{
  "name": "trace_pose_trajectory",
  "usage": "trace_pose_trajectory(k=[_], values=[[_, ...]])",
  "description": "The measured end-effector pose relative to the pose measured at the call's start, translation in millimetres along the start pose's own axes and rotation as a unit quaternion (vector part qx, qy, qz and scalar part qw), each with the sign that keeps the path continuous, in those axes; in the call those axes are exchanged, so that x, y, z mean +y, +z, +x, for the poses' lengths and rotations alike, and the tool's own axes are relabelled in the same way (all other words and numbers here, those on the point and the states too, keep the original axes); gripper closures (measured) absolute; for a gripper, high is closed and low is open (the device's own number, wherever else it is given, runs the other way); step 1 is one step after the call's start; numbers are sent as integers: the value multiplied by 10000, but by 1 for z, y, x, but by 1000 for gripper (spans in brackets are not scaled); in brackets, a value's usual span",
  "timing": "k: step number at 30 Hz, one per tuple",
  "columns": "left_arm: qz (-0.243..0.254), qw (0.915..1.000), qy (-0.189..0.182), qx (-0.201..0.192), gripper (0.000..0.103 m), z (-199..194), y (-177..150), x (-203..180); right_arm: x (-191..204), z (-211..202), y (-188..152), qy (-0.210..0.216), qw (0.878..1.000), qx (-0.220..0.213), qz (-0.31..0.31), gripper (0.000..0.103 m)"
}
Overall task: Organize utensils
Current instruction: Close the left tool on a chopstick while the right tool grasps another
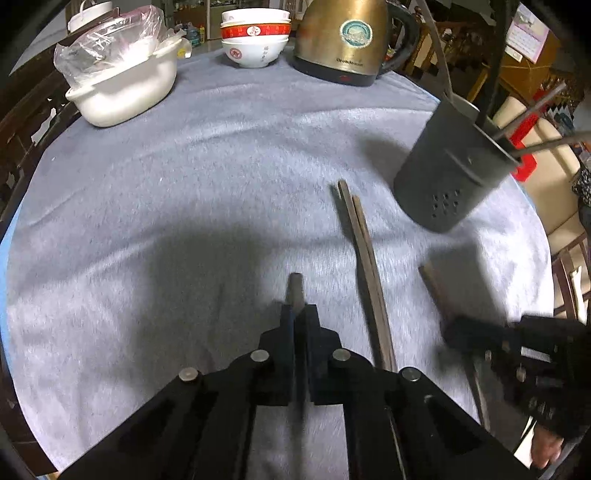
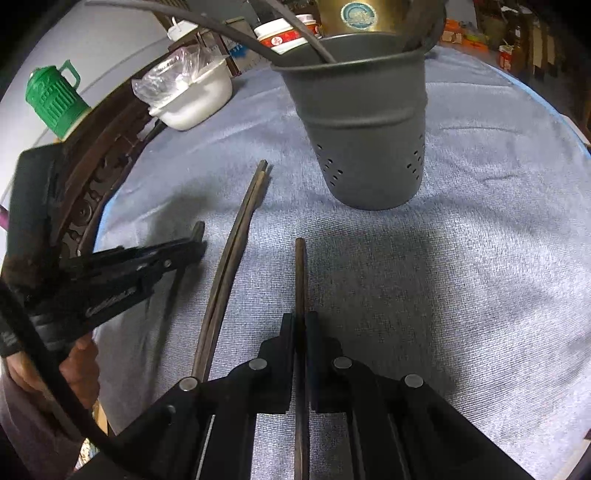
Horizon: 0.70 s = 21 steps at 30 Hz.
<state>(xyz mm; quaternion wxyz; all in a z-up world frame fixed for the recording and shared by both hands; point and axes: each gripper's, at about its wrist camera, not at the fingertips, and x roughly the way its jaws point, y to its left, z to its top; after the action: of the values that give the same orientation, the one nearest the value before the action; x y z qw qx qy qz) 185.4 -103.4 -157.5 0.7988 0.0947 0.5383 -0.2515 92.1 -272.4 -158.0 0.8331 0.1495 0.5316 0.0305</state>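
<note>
The left gripper (image 1: 297, 314) is clamped on a dark chopstick (image 1: 296, 288), whose blunt end juts out past the closed jaws. The right gripper (image 2: 300, 321) is likewise closed on a second chopstick (image 2: 300, 269), gripped along its length so that the tip reaches toward the utensil holder (image 2: 364, 122). A pair of chopsticks (image 2: 236, 236) is left lying side by side on the grey cloth (image 2: 480, 258), between the two grippers and just short of the holder. The holder — a dark grey metal cup with drain holes low on its wall — is seen standing on the cloth with several dark utensil handles (image 2: 229, 29) leaning out over its rim. Beyond the holder a brass-coloured kettle (image 1: 341, 37), stacked bowls (image 1: 255, 37) and a white tub (image 1: 125, 88) holding a crumpled clear bag (image 1: 110, 40) are set along the far edge
</note>
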Motion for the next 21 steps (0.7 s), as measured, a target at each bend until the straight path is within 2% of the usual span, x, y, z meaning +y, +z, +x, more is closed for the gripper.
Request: trace_pose_trajectory(k=[2,3,9,15,21], values=[[2,10000,-11,61,98,-3,-4,3,3,1,4,-88,9999,107,3,96],[-12,10000,-13,87,98,-4,-5,5,5,2,7,-125,9998,156,-4,92],[-186,9992,-130,323,96,-4,0,16,17,11,23,-445,9983,354,-122,92],[-260,9985,-91,483,96,0,8,16,28,18,36,-696,9953,601,-316,92],[-372,9986,-47,385,98,-3,5,12,34,20,41,-805,9940,545,-501,97]])
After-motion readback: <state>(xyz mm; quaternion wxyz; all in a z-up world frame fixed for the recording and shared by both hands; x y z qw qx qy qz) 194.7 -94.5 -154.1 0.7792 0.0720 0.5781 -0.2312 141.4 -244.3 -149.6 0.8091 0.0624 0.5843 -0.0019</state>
